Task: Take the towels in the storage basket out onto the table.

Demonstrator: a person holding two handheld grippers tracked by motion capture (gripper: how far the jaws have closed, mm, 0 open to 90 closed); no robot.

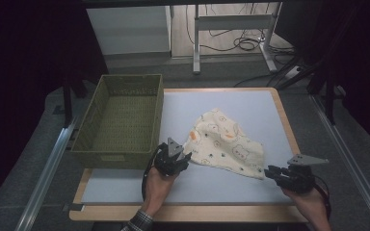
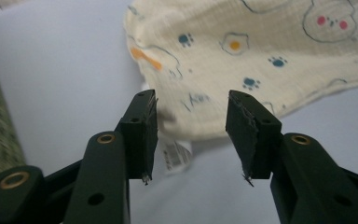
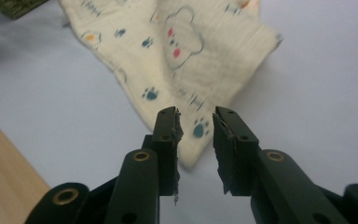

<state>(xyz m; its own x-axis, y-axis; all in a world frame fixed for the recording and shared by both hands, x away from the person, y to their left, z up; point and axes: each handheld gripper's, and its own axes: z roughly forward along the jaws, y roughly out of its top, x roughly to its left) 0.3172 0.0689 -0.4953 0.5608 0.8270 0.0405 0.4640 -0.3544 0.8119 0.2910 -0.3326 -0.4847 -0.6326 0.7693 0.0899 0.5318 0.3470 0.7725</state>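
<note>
A cream cloth [image 1: 224, 142] printed with bears and paw marks lies crumpled on the pale blue mat [image 1: 250, 103]. My left gripper [image 1: 185, 157] is open at the cloth's left corner, jaws either side of its edge [image 2: 200, 126], where a white care label [image 2: 176, 155] sticks out. My right gripper [image 1: 269, 171] is open at the cloth's near right corner [image 3: 193, 140], its jaws straddling that tip. In the right gripper view the cloth [image 3: 177, 51] stretches away from the jaws. Neither gripper holds anything.
An olive woven basket [image 1: 120, 120] stands empty at the mat's left, close to my left gripper. The mat lies on a wooden table [image 1: 192, 211]. Metal rails [image 1: 48, 168] run along both sides, and a desk frame with cables [image 1: 236, 41] stands beyond.
</note>
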